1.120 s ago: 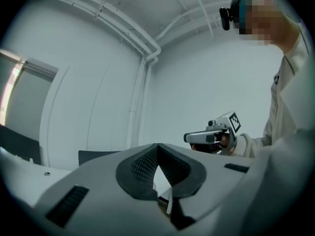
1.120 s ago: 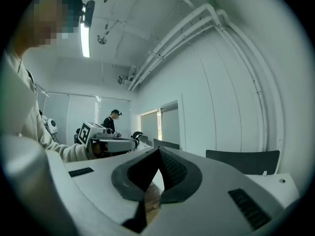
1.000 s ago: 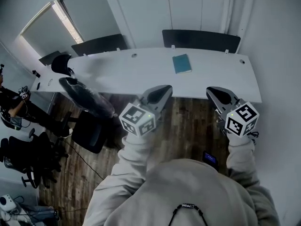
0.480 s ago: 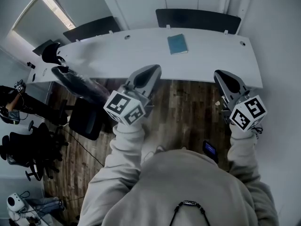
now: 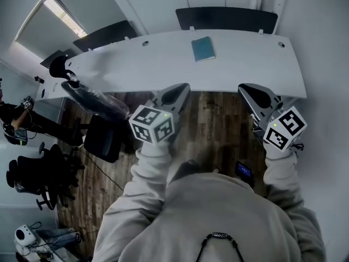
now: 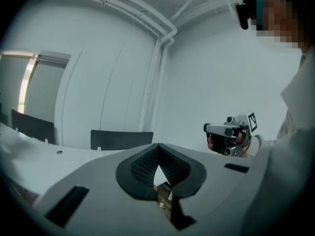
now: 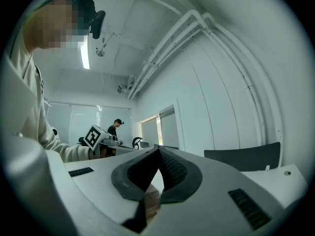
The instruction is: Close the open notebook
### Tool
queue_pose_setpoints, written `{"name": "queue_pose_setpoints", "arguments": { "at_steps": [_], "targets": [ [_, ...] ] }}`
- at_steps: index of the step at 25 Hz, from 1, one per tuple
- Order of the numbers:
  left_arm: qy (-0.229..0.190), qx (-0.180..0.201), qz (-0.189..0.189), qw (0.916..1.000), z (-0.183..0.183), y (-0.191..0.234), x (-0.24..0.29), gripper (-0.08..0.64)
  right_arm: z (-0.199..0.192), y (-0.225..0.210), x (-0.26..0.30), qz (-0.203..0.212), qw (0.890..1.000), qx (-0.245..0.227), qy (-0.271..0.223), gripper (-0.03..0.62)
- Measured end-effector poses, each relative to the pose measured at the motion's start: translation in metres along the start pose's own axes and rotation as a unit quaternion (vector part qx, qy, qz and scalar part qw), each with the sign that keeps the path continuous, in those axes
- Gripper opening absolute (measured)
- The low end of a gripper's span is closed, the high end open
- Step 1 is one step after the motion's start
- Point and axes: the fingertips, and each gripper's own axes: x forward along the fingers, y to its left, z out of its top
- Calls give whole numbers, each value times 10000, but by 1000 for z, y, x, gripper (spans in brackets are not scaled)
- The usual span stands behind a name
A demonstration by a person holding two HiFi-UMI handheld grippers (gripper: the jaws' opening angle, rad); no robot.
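Observation:
A teal notebook [image 5: 203, 48] lies flat on the long white table [image 5: 163, 64], toward its far edge, showing only its cover; it looks closed. My left gripper [image 5: 182, 88] hangs over the wooden floor on the near side of the table, well short of the notebook, jaws together and empty. My right gripper [image 5: 248, 89] is level with it to the right, also shut and empty. In the left gripper view the jaws [image 6: 158, 146] meet at their tips, and the right gripper [image 6: 229, 133] shows beyond. In the right gripper view the jaws [image 7: 158, 149] are closed too.
Black chairs [image 5: 226, 18] stand behind the table, another [image 5: 106, 34] further left. An office chair [image 5: 92, 100] sits at the table's near left. More office chairs [image 5: 32, 179] and a person [image 5: 13, 121] are at the far left. Wooden floor [image 5: 218, 130] lies between me and the table.
My left gripper has sunk and drawn slightly right in the head view. The right gripper shifted a little. The table and notebook sit higher in the head view. Both stay shut.

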Motion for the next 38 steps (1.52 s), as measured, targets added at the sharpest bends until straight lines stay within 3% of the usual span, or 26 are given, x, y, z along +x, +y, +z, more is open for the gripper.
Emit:
{"name": "queue_pose_setpoints", "arguments": {
  "at_steps": [3,8,15,19,26,30,34,38],
  "targets": [
    [65,-150,61,9998,-3,10,5,-5,2,-14,-4,-37,9999,106,-116,20],
    [149,-311,149,9993,-11,22,23,-5,-20,-40,-9,-194,9996,196,114,20],
    [-88,138,-377,9992,8,23,80,-5,-34,-84,-1,-438,9984,128,337,20],
    [-119,-79,-452,9989,7,65,108,-3,-44,-121,17,-681,9966,286,373,20],
    [-117,-258,-462,9985,24,149,156,-3,-38,-171,85,-674,9958,190,594,20],
    [-49,-257,-419,9988,21,196,181,-3,-57,-195,127,-724,9934,375,805,20],
    [-360,-118,-522,9979,38,233,208,-5,-80,-225,163,-907,9874,715,1085,20],
    [-895,209,-363,9951,55,283,224,-5,-78,-251,208,-1025,9857,840,1038,20]
  ]
}}
